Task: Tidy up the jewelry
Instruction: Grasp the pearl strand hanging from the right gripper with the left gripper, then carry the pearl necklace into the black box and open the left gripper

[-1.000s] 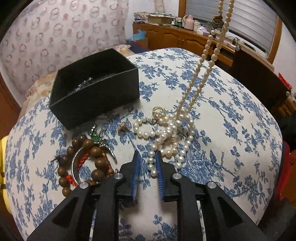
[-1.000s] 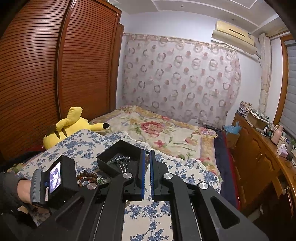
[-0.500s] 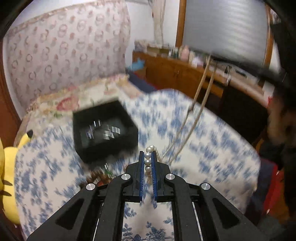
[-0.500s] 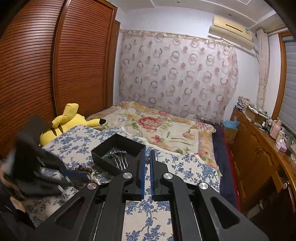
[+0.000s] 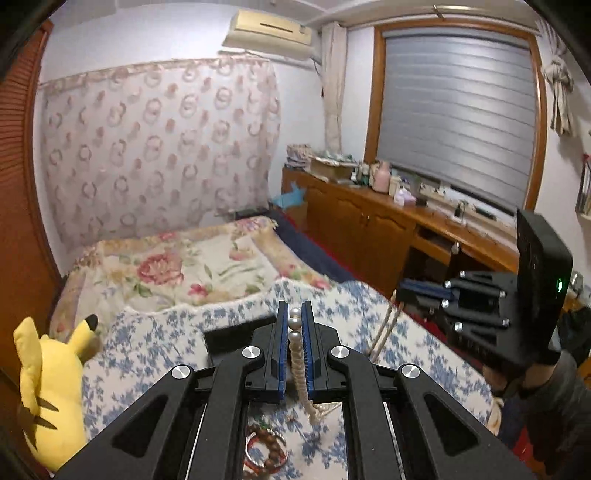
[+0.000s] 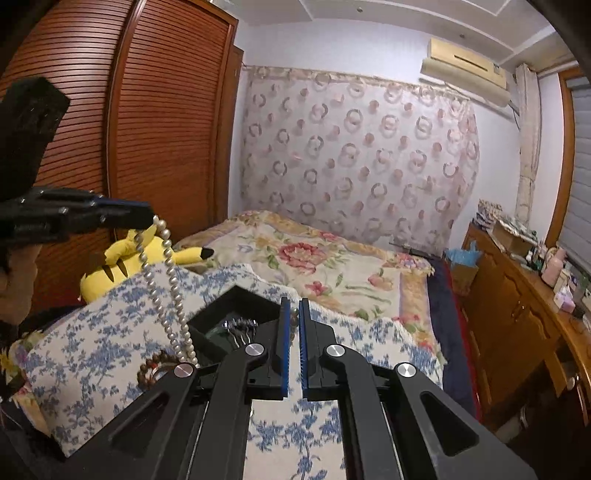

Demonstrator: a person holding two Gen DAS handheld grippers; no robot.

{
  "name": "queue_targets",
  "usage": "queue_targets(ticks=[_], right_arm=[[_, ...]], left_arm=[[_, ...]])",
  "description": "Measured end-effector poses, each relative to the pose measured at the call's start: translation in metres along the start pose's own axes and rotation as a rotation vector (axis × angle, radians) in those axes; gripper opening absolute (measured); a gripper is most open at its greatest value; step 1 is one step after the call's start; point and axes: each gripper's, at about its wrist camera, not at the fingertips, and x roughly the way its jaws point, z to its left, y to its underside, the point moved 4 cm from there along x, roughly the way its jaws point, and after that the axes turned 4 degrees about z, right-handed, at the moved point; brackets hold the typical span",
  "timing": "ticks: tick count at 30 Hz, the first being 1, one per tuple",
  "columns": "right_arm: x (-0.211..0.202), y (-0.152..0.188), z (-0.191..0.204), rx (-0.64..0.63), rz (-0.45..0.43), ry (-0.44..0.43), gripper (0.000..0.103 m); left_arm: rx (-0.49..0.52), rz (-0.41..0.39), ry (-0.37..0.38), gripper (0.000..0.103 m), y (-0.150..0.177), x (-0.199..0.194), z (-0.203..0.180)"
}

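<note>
A bedroom in a private home.

A bed [image 6: 332,266] with a flowered cover fills the middle of the room, and a yellow plush toy [image 6: 122,266] lies beside it. A tall wooden wardrobe [image 6: 147,129] with slatted doors stands at one wall. A patterned curtain [image 6: 354,158] hangs behind the bed, an air conditioner [image 5: 271,27] sits high on the wall, and a long wooden cabinet [image 5: 369,229] under the window [image 5: 458,110] carries bottles and small boxes.
</note>
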Motion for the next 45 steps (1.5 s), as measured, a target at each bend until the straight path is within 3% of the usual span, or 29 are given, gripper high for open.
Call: queue_targets(ticks=[14, 25, 31, 45], right_arm=[[0.034, -0.023, 0.016, -0.011, 0.021, -0.064, 0.005], [0.024, -0.08, 0.001, -0.001, -0.088, -0.107, 0.005], [0.042, -0.096, 0.002, -0.009, -0.102, -0.141, 0.005], [0.119, -0.076, -0.005, 0.0, 0.018, -0.156, 0.005]], left_arm=[[-0.011, -0.059, 0.065, 0.006, -0.056, -0.01, 0.004], [-0.037, -0.014, 0.042, 0.006, -0.067, 0.028, 0.037], [-0.055, 0.062, 0.027, 0.006, -0.051, 0.07, 0.057], [-0.102, 0.261, -0.001, 0.007, 0.044, 0.145, 0.085]])
